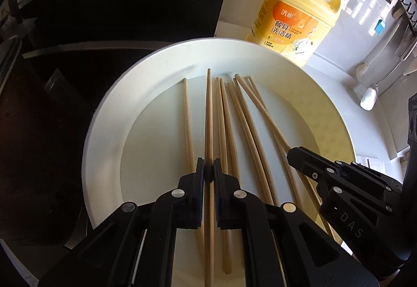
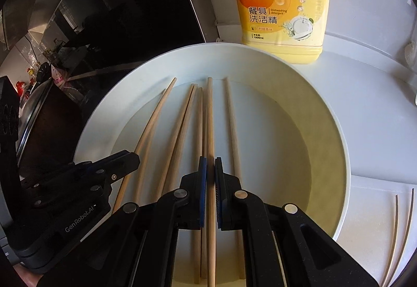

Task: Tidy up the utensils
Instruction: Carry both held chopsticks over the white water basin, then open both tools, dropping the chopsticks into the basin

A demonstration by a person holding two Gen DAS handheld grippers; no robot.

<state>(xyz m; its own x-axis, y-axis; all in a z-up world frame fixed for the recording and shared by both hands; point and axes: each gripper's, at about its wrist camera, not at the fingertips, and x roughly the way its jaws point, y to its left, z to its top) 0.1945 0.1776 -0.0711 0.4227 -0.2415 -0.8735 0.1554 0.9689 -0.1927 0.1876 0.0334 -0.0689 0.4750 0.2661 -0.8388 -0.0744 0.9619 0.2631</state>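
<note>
- Chopsticks (image 1: 234, 130): a loose fan of wooden sticks lies in the white plate (image 1: 109, 115), running from its near rim toward its far rim, tips short of the far wall.
- My left gripper (image 1: 209, 172) has its jaws pressed onto one chopstick (image 1: 208, 115), which juts forward from the pads over the plate's left half.
- My right gripper (image 2: 210, 169) is likewise clamped on a single stick (image 2: 209, 117); that one points straight at the plate's far rim, with loose sticks lying on both sides of it.
- Writing: the yellow detergent bottle (image 2: 281, 13) just past the plate's far rim reads "Dishwashing detergent" and "1000mL" beside large Chinese characters. The left gripper's body, seen from my right wrist, carries "GenRobot.AI"; the right gripper's body, seen from the left wrist, shows "DAS".
- Edges and room: the plate sits on the white counter (image 2: 365, 110), with a dark glossy surface (image 1: 104, 0) along the counter's left edge. The plate's right half is bare. The counter to the right of the plate is open up to a white cutting board (image 2: 370, 214) at the near right.
- Pose: both tools tilt steeply down over the plate's near rim, side by side, fingers apart from each other, neither touching the bottle.
</note>
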